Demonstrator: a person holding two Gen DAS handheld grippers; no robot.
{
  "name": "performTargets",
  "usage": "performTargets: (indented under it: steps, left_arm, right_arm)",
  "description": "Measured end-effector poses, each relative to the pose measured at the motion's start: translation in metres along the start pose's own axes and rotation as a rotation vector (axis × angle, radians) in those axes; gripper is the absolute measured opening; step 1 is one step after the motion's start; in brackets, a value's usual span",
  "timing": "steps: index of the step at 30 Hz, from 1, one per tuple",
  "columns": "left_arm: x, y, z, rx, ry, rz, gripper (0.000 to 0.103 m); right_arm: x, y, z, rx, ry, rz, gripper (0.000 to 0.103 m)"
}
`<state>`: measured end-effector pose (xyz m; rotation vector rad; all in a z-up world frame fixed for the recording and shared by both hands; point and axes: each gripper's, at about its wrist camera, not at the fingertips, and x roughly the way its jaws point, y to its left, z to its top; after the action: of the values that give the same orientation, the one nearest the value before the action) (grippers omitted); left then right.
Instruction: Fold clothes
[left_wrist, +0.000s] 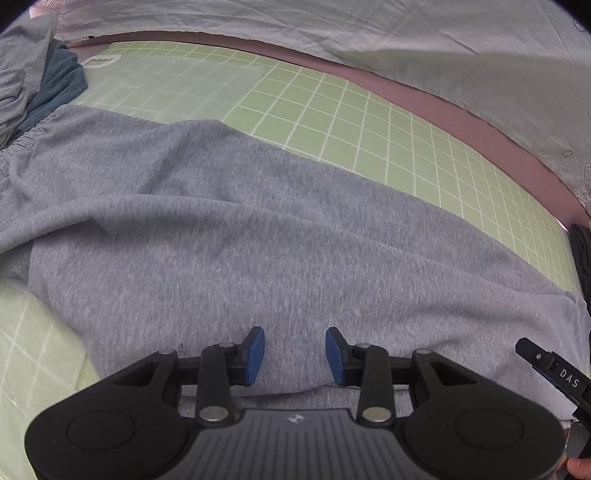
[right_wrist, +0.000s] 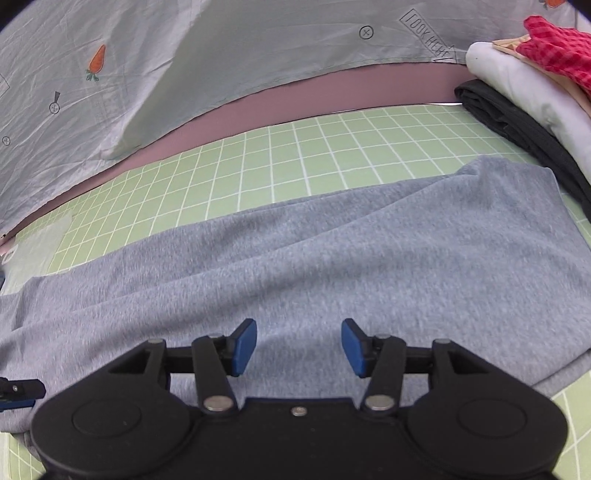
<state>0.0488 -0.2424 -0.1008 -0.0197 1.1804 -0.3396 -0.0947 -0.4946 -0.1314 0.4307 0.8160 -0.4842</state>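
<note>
A grey knit garment (left_wrist: 240, 236) lies folded over across the green grid mat (left_wrist: 332, 118), its near edge doubled up just under the camera. My left gripper (left_wrist: 294, 354) hovers over that near fold, blue pads apart with only flat cloth showing between them, nothing pinched. In the right wrist view the same grey garment (right_wrist: 314, 266) stretches across the mat (right_wrist: 295, 155). My right gripper (right_wrist: 298, 345) stands open above it, the blue pads (right_wrist: 243, 345) clear of the fabric. The right gripper's finger (left_wrist: 546, 369) shows at the left view's right edge.
A pile of grey and teal clothes (left_wrist: 33, 85) sits at the mat's far left. A stack of folded clothes, black, white and red checked (right_wrist: 535, 96), rests at the far right. A pale printed sheet (right_wrist: 129, 74) hangs behind a pink strip (right_wrist: 332, 92).
</note>
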Motion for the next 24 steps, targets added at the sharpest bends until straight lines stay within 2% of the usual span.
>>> performTargets:
  steps: [2, 4, 6, 8, 9, 10, 11, 12, 13, 14, 15, 24]
  left_arm:
    - [0.006, -0.005, -0.003, 0.013, 0.001, 0.014, 0.055]
    - [0.011, -0.01, -0.004, 0.035, 0.012, 0.027, 0.057]
    - [0.015, -0.014, -0.006, 0.062, 0.007, 0.035, 0.064]
    - [0.016, -0.02, -0.009, 0.104, -0.002, 0.055, 0.064]
    - [0.016, -0.022, -0.01, 0.128, -0.008, 0.072, 0.062]
    - [0.016, -0.024, -0.012, 0.152, -0.017, 0.095, 0.058]
    - [0.015, -0.026, -0.013, 0.175, -0.027, 0.118, 0.044]
    - [0.014, -0.026, -0.014, 0.189, -0.032, 0.124, 0.028]
    - [0.013, -0.025, -0.014, 0.193, -0.033, 0.112, 0.019]
    - [0.012, -0.023, -0.014, 0.19, -0.032, 0.103, 0.005]
    - [0.011, -0.021, -0.013, 0.179, -0.029, 0.099, 0.001]
    - [-0.035, -0.007, -0.011, 0.131, -0.104, -0.001, 0.0]
  right_arm:
    - [0.006, 0.006, 0.0, -0.014, 0.017, 0.001, 0.053]
    - [0.011, 0.011, -0.002, -0.041, 0.029, -0.001, 0.054]
    - [0.011, 0.016, -0.003, -0.08, 0.027, -0.009, 0.054]
    - [0.011, 0.018, -0.005, -0.108, 0.025, -0.007, 0.047]
    - [0.011, 0.019, -0.006, -0.132, 0.022, -0.008, 0.033]
    - [0.01, 0.021, -0.006, -0.158, 0.021, -0.011, 0.023]
    - [0.01, 0.021, -0.007, -0.178, 0.021, -0.009, 0.009]
    - [0.009, 0.019, -0.007, -0.183, 0.021, -0.004, 0.002]
    - [0.008, 0.018, -0.007, -0.186, 0.021, 0.001, 0.001]
    - [0.007, 0.016, -0.007, -0.182, 0.02, 0.004, 0.0]
    - [0.005, 0.014, -0.007, -0.176, 0.015, 0.003, 0.0]
    - [-0.036, 0.007, -0.007, -0.158, -0.086, 0.018, 0.0]
